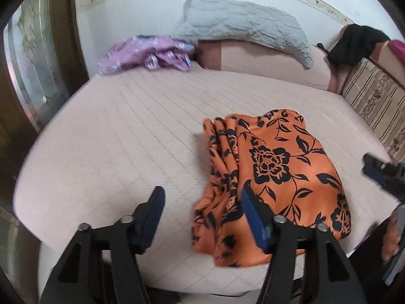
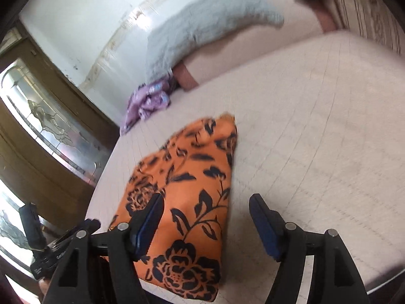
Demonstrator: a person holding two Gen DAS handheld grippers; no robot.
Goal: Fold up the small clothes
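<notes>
An orange garment with black flowers [image 1: 273, 172] lies folded in a bundle on the pink bed [image 1: 121, 136], near its front edge. My left gripper [image 1: 202, 202] is open and empty above the bed, its right finger over the garment's left edge. The right gripper's tip [image 1: 379, 172] shows at the right edge of that view. In the right wrist view the garment [image 2: 187, 202] lies below my right gripper [image 2: 206, 210], which is open and empty, its left finger over the cloth. The left gripper [image 2: 50, 243] shows at the lower left.
A purple crumpled garment [image 1: 146, 53] lies at the far left corner of the bed. A grey pillow [image 1: 243, 27] leans on the pink bolster at the back. A striped headboard [image 1: 374, 101] with black cloth [image 1: 354, 43] runs along the right. A wooden door with glass [image 2: 50, 131] stands left.
</notes>
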